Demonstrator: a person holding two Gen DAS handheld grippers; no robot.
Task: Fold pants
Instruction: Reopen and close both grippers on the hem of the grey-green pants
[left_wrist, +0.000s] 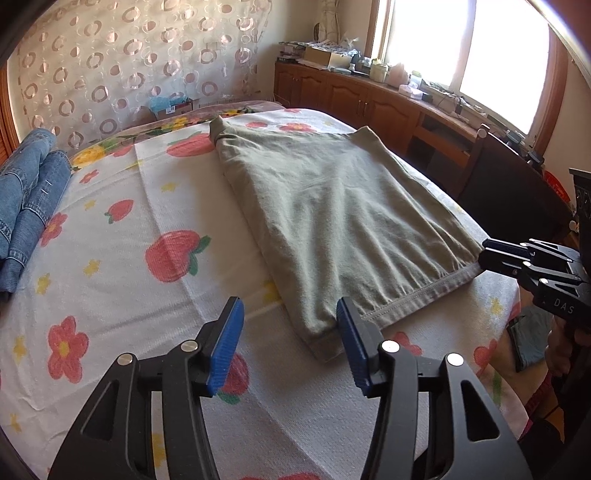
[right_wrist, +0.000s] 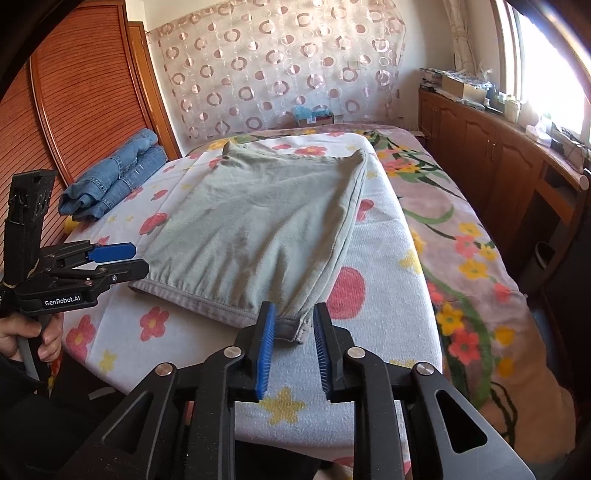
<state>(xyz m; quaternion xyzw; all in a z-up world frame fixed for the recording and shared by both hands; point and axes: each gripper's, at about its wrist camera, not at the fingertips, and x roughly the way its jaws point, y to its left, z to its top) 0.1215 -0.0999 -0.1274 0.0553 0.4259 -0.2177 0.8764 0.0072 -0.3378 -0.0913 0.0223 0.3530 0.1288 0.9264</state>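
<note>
I had the folded green pants (left_wrist: 332, 218) lying flat on the bed's strawberry-print towel (left_wrist: 155, 295) — folded jeans (left_wrist: 29, 199) sat well apart. My left tool (left_wrist: 290, 343) stood spread at the near corner, pinching nothing. The right tool (right_wrist: 293, 347) was parted too — the hem corner between its pads, not pinched.

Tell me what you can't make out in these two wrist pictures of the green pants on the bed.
- Green pants: the layers beneath are covered by the top layer in both views.
- Folded jeans: cut off by the left edge in the left wrist view.
- Window: overexposed, nothing outside shows.
- Clutter on the wooden cabinet: too small to identify.
</note>
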